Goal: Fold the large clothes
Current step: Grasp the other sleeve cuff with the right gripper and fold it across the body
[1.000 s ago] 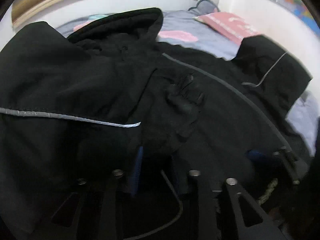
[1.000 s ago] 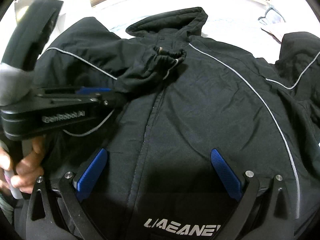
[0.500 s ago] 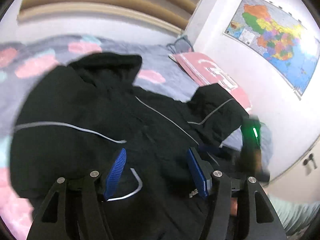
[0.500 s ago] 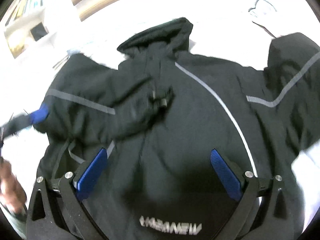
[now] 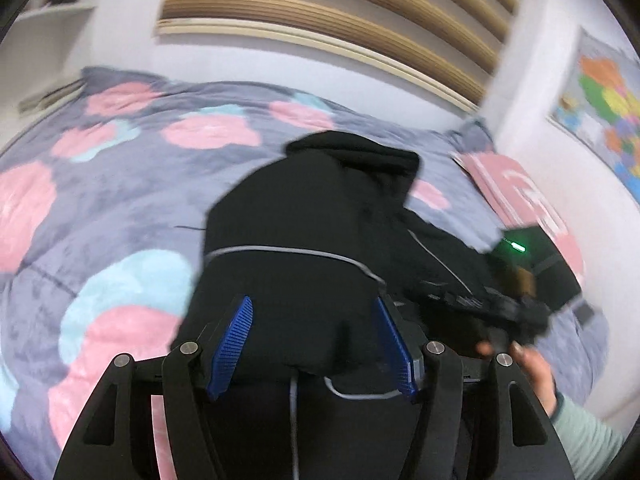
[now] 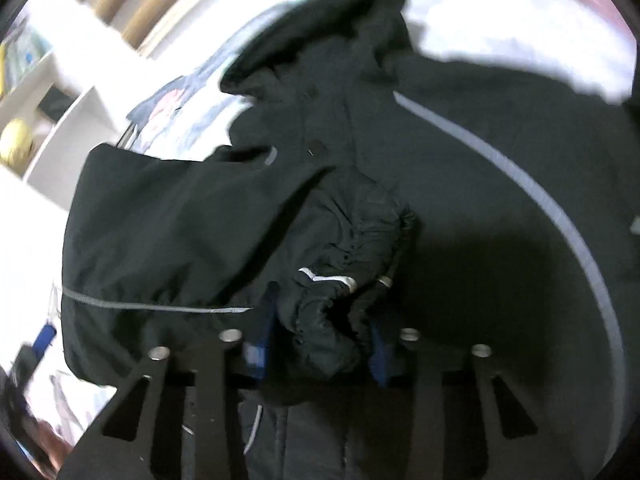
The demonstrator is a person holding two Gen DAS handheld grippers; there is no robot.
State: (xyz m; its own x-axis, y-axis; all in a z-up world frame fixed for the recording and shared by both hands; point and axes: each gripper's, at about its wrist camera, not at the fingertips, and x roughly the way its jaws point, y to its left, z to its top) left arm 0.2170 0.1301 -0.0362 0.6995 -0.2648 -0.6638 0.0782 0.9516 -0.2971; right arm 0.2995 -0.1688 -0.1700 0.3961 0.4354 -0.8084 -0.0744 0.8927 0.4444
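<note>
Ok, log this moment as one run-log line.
stage: folding black jacket on bed | right gripper: just closing, fingers around bunched sleeve cuff | left gripper: open above jacket

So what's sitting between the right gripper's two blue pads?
The gathered elastic cuff of the black padded jacket, bunched between the right gripper pads, which have just been closing; seen in the right wrist view.

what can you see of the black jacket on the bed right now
The black jacket is a hooded, padded coat of smooth shell fabric with thin grey reflective piping. It lies front up on the flowered bedspread, hood toward the headboard. One sleeve is folded across the chest, and its gathered elastic cuff sits bunched between the pads of the right gripper, whose jaws have just been closing. The left gripper hangs open above the body.
</note>
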